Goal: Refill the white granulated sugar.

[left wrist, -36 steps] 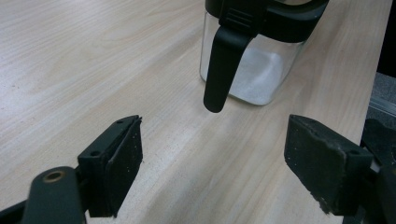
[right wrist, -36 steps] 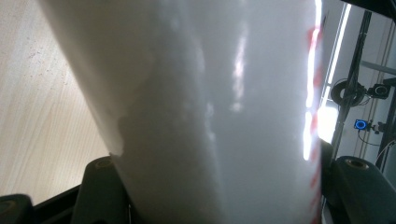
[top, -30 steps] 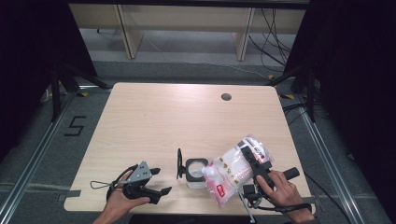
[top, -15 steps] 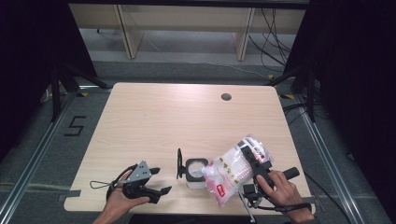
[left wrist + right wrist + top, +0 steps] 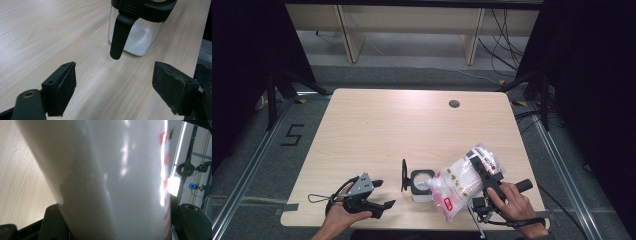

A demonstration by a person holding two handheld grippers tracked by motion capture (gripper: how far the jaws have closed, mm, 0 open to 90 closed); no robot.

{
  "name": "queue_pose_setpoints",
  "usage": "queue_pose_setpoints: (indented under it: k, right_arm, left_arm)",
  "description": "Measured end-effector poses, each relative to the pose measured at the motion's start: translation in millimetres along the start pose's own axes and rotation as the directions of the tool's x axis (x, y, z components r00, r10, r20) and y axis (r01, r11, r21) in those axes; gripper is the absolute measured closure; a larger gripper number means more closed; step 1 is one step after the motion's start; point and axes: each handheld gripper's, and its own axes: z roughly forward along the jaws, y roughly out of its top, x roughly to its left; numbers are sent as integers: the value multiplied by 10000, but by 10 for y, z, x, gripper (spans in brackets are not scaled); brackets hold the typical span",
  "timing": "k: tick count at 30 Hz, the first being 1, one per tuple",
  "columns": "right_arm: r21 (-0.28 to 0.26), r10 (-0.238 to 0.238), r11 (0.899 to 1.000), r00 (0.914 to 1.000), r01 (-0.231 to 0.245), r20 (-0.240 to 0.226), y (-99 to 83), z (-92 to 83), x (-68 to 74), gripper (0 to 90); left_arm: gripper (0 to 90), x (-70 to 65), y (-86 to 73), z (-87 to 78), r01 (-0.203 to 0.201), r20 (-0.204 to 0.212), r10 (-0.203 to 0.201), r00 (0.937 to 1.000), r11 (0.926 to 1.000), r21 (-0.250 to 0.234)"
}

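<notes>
The pale wooden table (image 5: 412, 130) stands on a grey floor, with the legs of another bench behind it and dark stands at either side. Take the glass jar (image 5: 420, 183) near your edge of the table as the landmark: it is a small square container with a black rim, some white grains already in the bottom, and its hinged black lid (image 5: 404, 175) flipped up on the side towards your left hand.

Your right gripper (image 5: 486, 176) sits just to the right of the jar, clamped across a plastic bag (image 5: 459, 186) of white powder with red printing. The bag is tipped so that its low end leans over the jar's open mouth, which looks like a pour in progress; the jaws grip it across its width, probably so the lower end hangs free to spill. From the right gripper view the bag (image 5: 112, 180) blocks almost everything, so you cannot check the stream from there.

Your left gripper (image 5: 371, 196) rests well to the left of the jar, low on the table, jaws spread wide and holding nothing. In the left gripper view it faces the jar (image 5: 137, 37) and the hanging lid tab (image 5: 120, 37), perhaps ready to steady it.

A round cable hole (image 5: 454, 104) lies far beyond the jar. The upright lid is the only thing near the pour, and it stands on the far side from the bag.
</notes>
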Motion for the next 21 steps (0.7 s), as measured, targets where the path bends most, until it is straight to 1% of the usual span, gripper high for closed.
queue_pose_setpoints:
  k: [1,2,3,4,5,6,7,8,9,10,11,12,13,14,15,16,17,18,19,20,21]
  right_arm:
    - [-3,-7,10000,10000,7,-35,-1,1,-1,396]
    - [84,-34,10000,10000,35,-55,0,-5,-4,396]
    - [84,-34,10000,10000,35,-55,0,-5,-4,396]
    - [119,36,9999,10000,-36,-52,-2,-5,-3,396]
    - [99,-27,9999,10000,28,-67,-1,-3,-5,396]
    - [68,-76,9999,10000,77,-34,-1,0,-5,396]
    - [15,-70,10000,10000,70,-36,-1,4,-4,396]
    - [18,-84,10000,10000,84,-34,0,2,-4,396]
    - [4,-60,10000,10000,60,-9,1,2,-3,396]
    - [-8,-19,10000,10000,19,-18,2,3,-6,396]
    - [-3,-26,10000,10000,26,-11,4,2,-7,396]
    - [41,-12,10000,10000,12,-7,7,-1,-4,396]
    - [41,-12,10000,10000,12,-7,7,-1,-4,396]
    - [57,-145,9999,9999,146,-42,3,-5,-13,396]
    - [27,-16,10000,10000,16,-8,5,-2,-3,396]
    - [8,-44,10000,10000,44,-10,5,1,-6,396]
    - [3,-41,10000,10000,41,-18,4,1,-5,396]
    - [36,-24,10000,10000,24,-22,5,-1,-1,396]
    - [46,-21,10000,10000,21,-30,5,-2,-2,396]
    - [54,-122,9999,9999,123,-22,2,-5,-9,396]
    - [114,199,9997,9998,-199,-23,1,-10,17,396]
  left_arm:
    - [189,-11,0,7,175,50,-174,9998,9998,-63]
    - [189,-11,0,7,175,50,-174,9998,9998,-63]
    - [189,-5,-4,12,89,70,-89,9999,9999,-85]
    - [189,-28,-10,14,241,62,-240,9997,9995,-224]
    - [189,-28,-10,14,241,62,-240,9997,9995,-224]
    - [189,-1,-4,-10,87,-57,-87,9999,9999,72]
    - [189,-13,-4,5,235,77,-233,9997,9995,-193]
    - [189,-4,0,5,23,64,-22,10000,9998,-179]
    - [189,-5,-8,-5,103,-65,-102,9999,9999,51]
    - [189,-26,-13,14,287,91,-285,9996,9993,-254]
    - [189,-16,-8,13,99,102,-96,9999,9996,-273]
    - [189,-2,-2,-1,9,54,-9,10000,10000,-55]
    - [189,-2,-2,-1,9,54,-9,10000,10000,-55]
    - [189,0,-3,-1,35,-36,-35,10000,10000,36]
    - [189,-23,-10,14,263,66,-262,9996,9994,-242]
    - [189,-11,-7,13,56,142,-53,9999,9997,-221]
    - [189,-14,-8,14,91,106,-88,9999,9996,-275]
    - [189,0,-4,-6,90,-14,-90,10000,9999,61]
    - [189,3,-3,0,78,38,-78,10000,10000,3]
    - [190,1,-2,-1,23,-15,-23,10000,10000,34]
    - [189,-23,-10,15,243,69,-242,9997,9994,-248]
